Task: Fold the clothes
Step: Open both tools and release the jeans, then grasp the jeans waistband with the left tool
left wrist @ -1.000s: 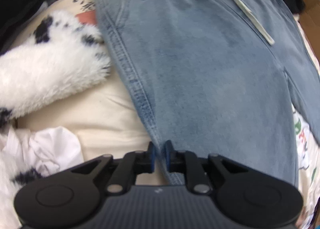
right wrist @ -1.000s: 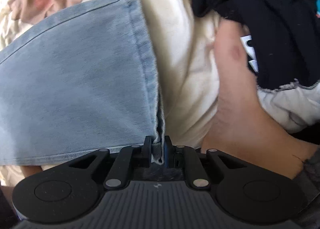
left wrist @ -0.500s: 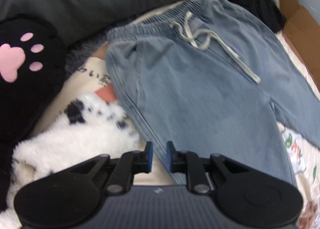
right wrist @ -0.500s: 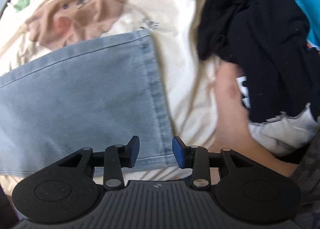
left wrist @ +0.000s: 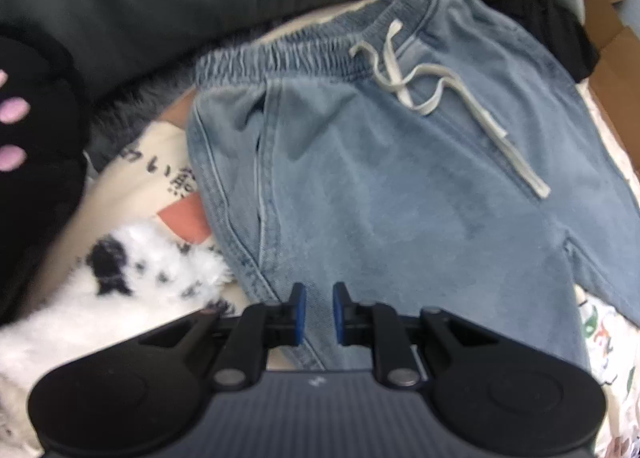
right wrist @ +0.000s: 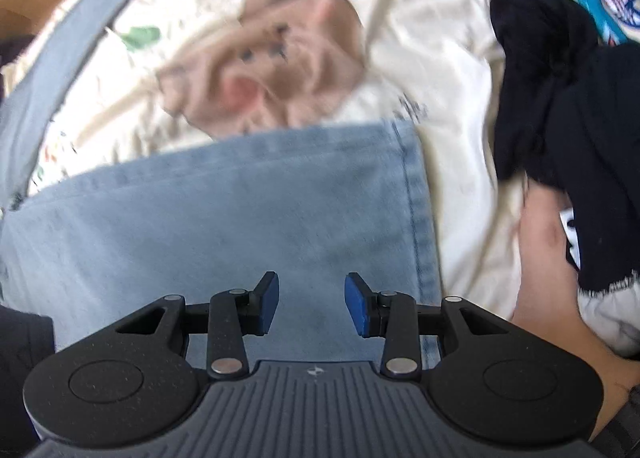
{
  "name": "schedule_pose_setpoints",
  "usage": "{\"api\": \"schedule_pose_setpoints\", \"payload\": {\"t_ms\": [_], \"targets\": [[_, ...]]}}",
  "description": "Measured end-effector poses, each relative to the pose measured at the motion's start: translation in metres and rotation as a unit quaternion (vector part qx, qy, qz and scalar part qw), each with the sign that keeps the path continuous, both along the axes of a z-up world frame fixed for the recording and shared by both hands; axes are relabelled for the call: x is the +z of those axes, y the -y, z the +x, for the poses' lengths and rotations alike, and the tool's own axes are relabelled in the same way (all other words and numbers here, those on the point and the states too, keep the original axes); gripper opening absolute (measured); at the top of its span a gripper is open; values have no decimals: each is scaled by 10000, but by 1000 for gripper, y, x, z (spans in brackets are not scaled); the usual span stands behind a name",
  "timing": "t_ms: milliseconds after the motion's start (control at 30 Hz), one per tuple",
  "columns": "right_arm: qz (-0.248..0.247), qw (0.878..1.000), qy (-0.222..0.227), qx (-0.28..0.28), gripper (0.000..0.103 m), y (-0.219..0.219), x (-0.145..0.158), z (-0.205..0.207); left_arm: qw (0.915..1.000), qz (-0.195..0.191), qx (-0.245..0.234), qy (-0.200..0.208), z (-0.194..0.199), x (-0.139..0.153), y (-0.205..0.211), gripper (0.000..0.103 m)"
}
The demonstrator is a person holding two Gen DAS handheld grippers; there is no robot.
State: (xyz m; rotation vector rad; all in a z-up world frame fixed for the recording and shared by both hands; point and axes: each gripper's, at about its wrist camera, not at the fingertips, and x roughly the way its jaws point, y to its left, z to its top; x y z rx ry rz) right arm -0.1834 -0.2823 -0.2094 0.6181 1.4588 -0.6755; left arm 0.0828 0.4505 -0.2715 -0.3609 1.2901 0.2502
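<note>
While light-blue jeans (left wrist: 400, 186) lie flat on the cream sheet (right wrist: 440, 58), waistband toward 12 o'clock, left gripper (left wrist: 319, 312) hangs over their side seam, narrowly parted, empty. Right gripper (right wrist: 311, 303) has just been opening, nothing between its pads, leg hem at 1 o'clock.

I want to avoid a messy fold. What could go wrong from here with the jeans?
1. The drawstring lies loose across the front of the jeans; it may get trapped or bunch inside a fold.
2. The fluffy white cloth touches the jeans' side seam near the left gripper; it could be pinched along with the denim.
3. The right gripper has just opened and holds nothing, and the black clothes lie close to the hem, so they may get dragged in.
</note>
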Motion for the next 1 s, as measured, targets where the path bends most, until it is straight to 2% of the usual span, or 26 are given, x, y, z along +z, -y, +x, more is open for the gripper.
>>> {"api": "schedule_pose_setpoints", "payload": {"t_ms": [100,133,267,567,667,767,867,1000], "targets": [[24,9999,96,62,44,-4,0,4,9999,91,-17,-135,-1,-17,-4,10],[19,9999,102,101,44,-6,-2,6,9997,172,2,-154,-2,-20,-6,2],[-12,9994,242,265,44,-11,-4,24,9994,331,133,5,-1,-23,-14,3],[-267,9978,389,469,44,-19,0,34,9989,427,148,-78,22,-25,-36,3],[-305,9973,412,521,44,-21,2,34,9974,585,420,-49,27,-18,-44,3],[-317,9970,456,535,44,-22,2,35,9974,368,586,207,31,-4,-54,9],[-306,9960,503,674,46,-24,0,38,9981,345,440,275,44,6,-59,10],[-276,9950,571,774,46,-29,-3,42,9978,113,540,379,56,12,-62,10]]}}
